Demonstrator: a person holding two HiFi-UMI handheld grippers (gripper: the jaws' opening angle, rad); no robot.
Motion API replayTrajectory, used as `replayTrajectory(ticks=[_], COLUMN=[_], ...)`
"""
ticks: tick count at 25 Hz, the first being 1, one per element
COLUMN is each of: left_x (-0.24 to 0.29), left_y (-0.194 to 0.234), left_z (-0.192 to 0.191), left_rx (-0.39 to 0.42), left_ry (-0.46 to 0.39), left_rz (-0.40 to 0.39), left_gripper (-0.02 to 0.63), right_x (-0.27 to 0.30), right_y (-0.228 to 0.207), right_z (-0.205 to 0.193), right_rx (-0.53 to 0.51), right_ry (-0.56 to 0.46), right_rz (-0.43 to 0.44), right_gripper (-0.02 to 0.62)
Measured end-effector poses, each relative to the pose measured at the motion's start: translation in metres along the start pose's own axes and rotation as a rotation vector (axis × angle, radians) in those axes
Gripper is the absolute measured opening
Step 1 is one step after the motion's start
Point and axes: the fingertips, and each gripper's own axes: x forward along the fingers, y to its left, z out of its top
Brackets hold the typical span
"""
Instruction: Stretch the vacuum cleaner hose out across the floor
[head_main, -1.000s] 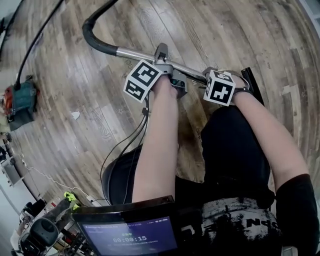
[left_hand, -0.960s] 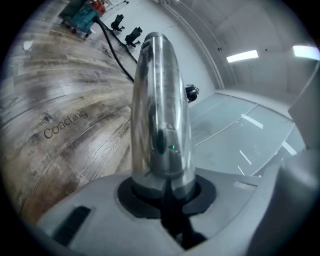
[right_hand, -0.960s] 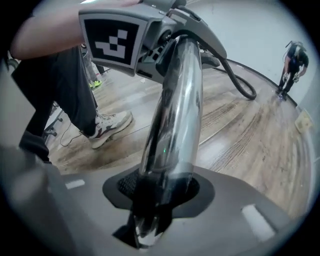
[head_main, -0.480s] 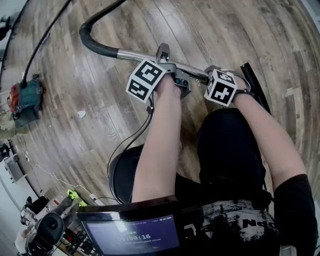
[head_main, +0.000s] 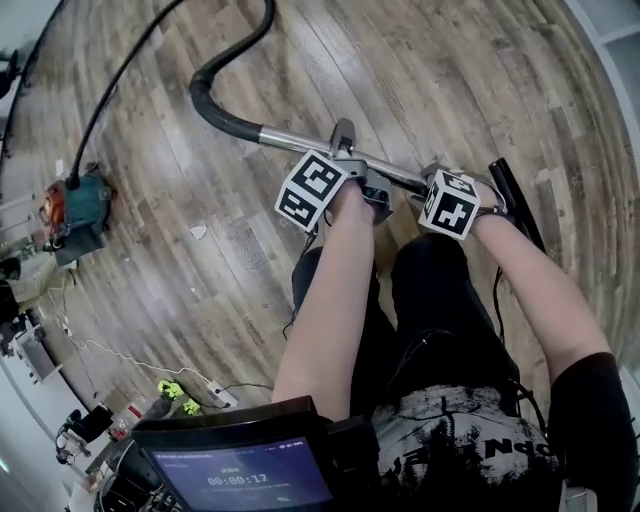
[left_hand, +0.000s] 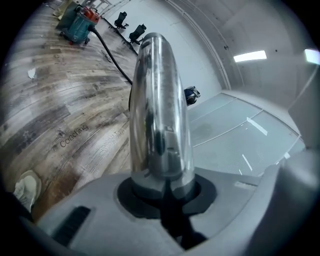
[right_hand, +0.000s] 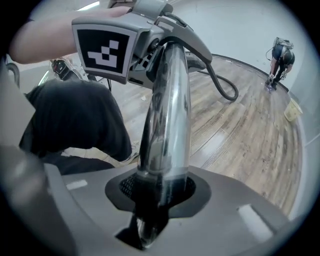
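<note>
Two hand-held grippers (left_hand: 162, 187) (right_hand: 155, 192) on tube (head_main: 300, 140); right just closed.

Wood-plank floor (head_main: 450, 70) with a small white scrap (head_main: 198, 231); lit timer screen (head_main: 240, 480).

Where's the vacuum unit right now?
Head view, far left on the wood floor: the vacuum unit sits at the black hose's far end.

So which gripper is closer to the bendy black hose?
Left. The left gripper clamps the metal tube on the side where the black hose joins; the right gripper, its fingers just closed on that tube, sits farther along.
</note>
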Motion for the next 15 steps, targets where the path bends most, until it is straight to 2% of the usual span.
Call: replayTrajectory(ticks=[5, 9, 15], left_x=[-0.064, -0.109, -0.163], left_y=[-0.073, -0.126, -0.217], left_z=[0.0, -0.011, -0.021], left_rx=[-0.059, -0.101, -0.091], left_ry=[0.03, 0.038, 0.017], left_rz=[0.039, 0.071, 0.002], left_gripper=[0.053, 0.055, 0.055], right_x=[-0.103, -0.178, -0.275], right_y=[0.06, 0.095, 0.136], right_z=[0.011, 0.008, 0.004], right_rx=[0.059, 0.058, 0.053], right_ry=[0.048, 0.069, 0.038], right_rz=[0.099, 0.155, 0.234], right_gripper=[0.11, 0.112, 0.114])
